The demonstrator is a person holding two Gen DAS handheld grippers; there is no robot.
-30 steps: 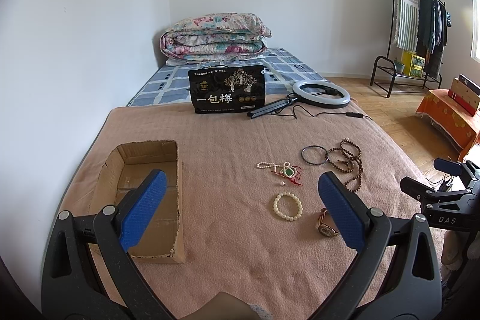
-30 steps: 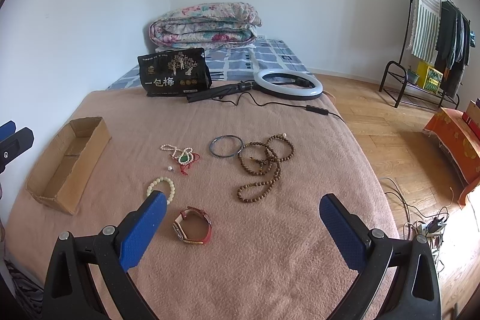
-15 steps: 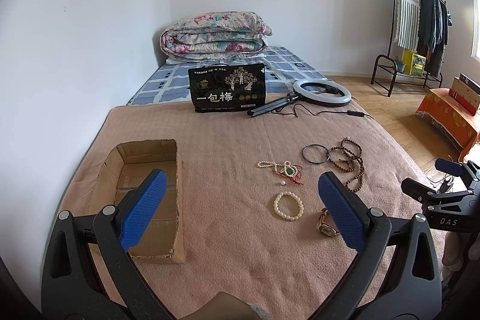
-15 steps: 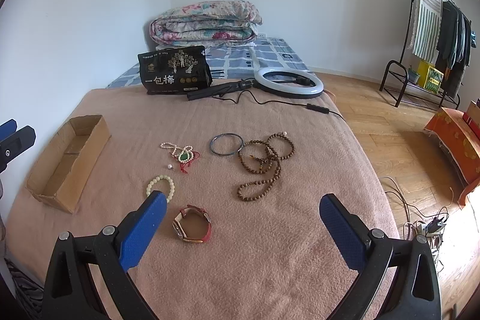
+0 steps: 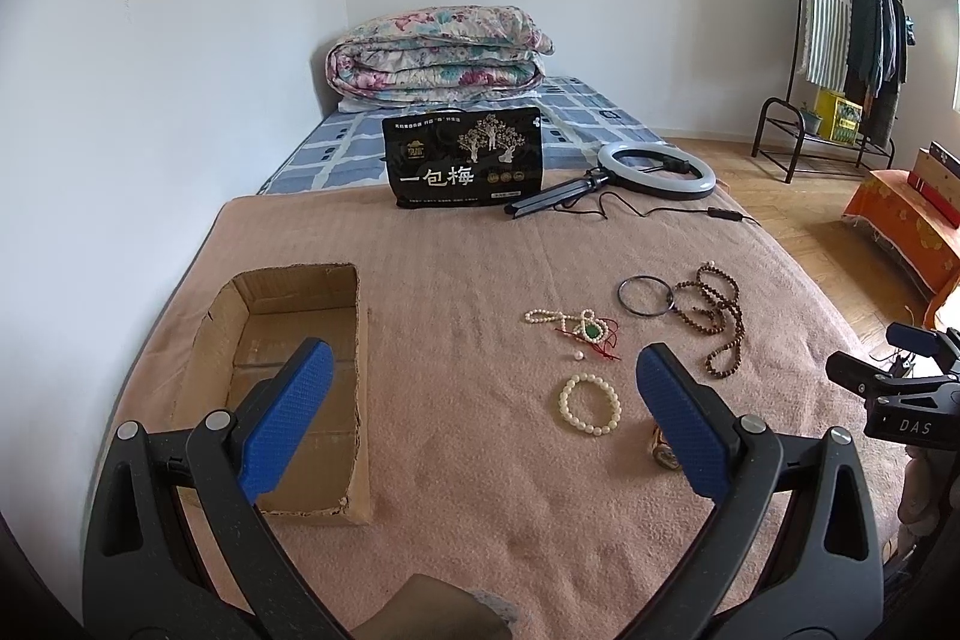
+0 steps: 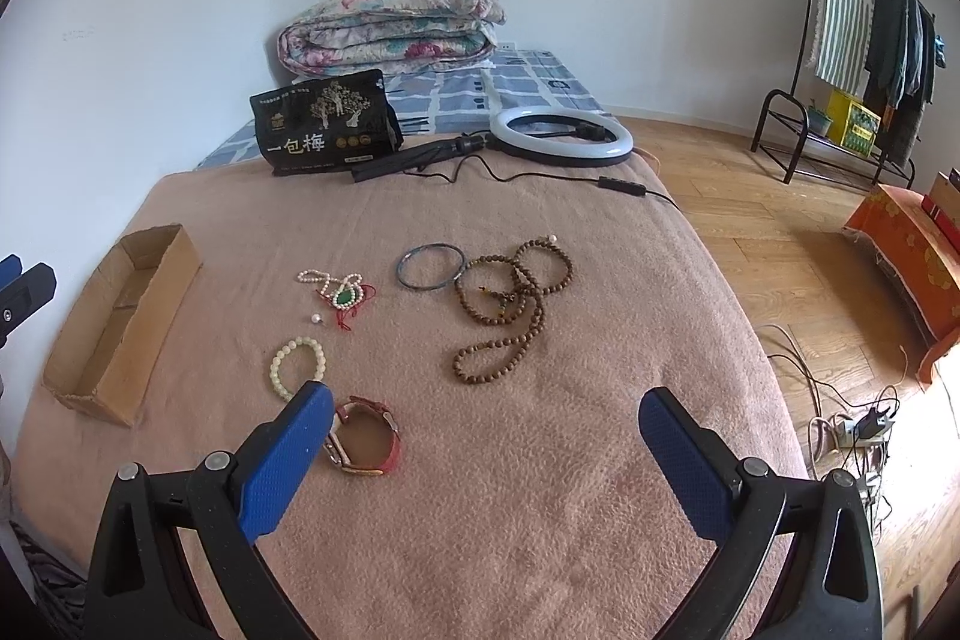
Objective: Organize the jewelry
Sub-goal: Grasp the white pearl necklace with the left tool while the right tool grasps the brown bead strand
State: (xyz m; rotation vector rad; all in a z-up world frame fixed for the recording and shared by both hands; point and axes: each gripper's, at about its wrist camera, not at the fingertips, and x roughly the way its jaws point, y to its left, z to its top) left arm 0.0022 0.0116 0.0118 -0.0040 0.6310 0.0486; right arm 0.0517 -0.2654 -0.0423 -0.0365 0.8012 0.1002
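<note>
Both grippers, left [image 5: 480,406] and right [image 6: 485,451], were spread wide and empty above the blanket [image 6: 540,490]. Jewelry lay loose mid-blanket: watch [image 6: 366,439], white bracelet [image 6: 297,365], bangle [image 6: 430,266], brown beads [image 6: 510,304]. Box [image 5: 288,340] sat apart, left.

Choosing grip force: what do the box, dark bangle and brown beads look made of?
Box: corrugated cardboard, matte, with torn raw edges. Dark bangle: thin, smooth, slightly glossy ring, maybe metal or stone; unclear. Brown beads: likely wood, dull brown and round.

Both wrist views overlook one blanket [image 5: 480,280], sharing jewelry.
</note>
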